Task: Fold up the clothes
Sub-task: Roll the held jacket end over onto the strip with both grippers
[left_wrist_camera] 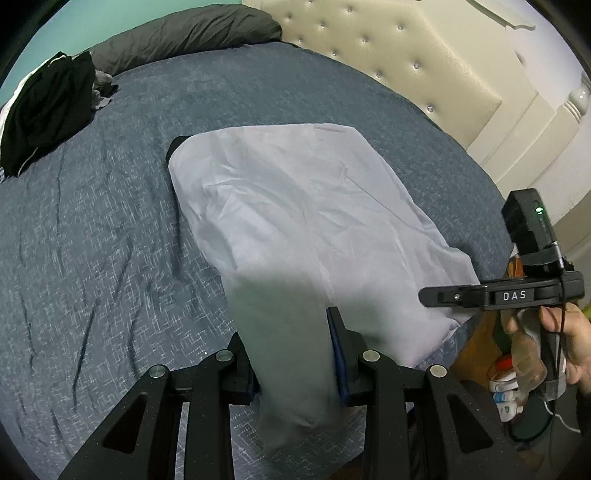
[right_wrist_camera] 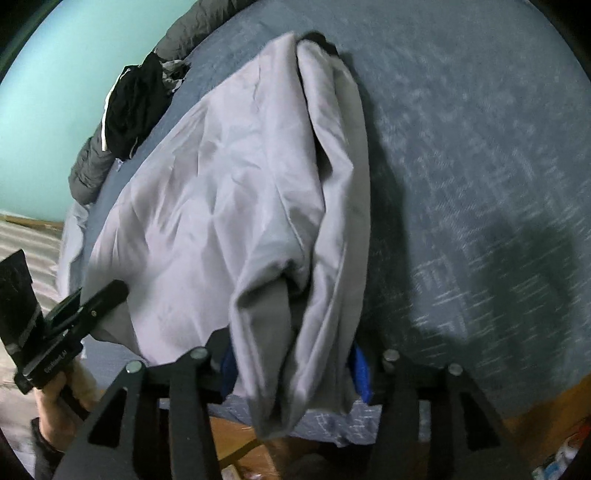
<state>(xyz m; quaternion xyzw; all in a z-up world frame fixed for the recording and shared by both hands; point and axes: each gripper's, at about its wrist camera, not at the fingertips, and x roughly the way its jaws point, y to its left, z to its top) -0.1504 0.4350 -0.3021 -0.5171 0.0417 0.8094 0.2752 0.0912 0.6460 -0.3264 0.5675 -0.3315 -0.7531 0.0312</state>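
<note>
The pale grey garment (left_wrist_camera: 295, 206) lies spread on the blue patterned bedspread (left_wrist_camera: 92, 240), its near edge drawn up off the bed. The left gripper (left_wrist_camera: 295, 354) is clamped on a bunched fold of that near edge, cloth filling the gap between its pads. In the right wrist view, the right gripper (right_wrist_camera: 295, 369) has cloth hanging between its jaws; whether the pads press on it cannot be told. A black garment (left_wrist_camera: 48, 114) sits at the far left, well apart, beside a dark grey pillow (left_wrist_camera: 184, 33).
</note>
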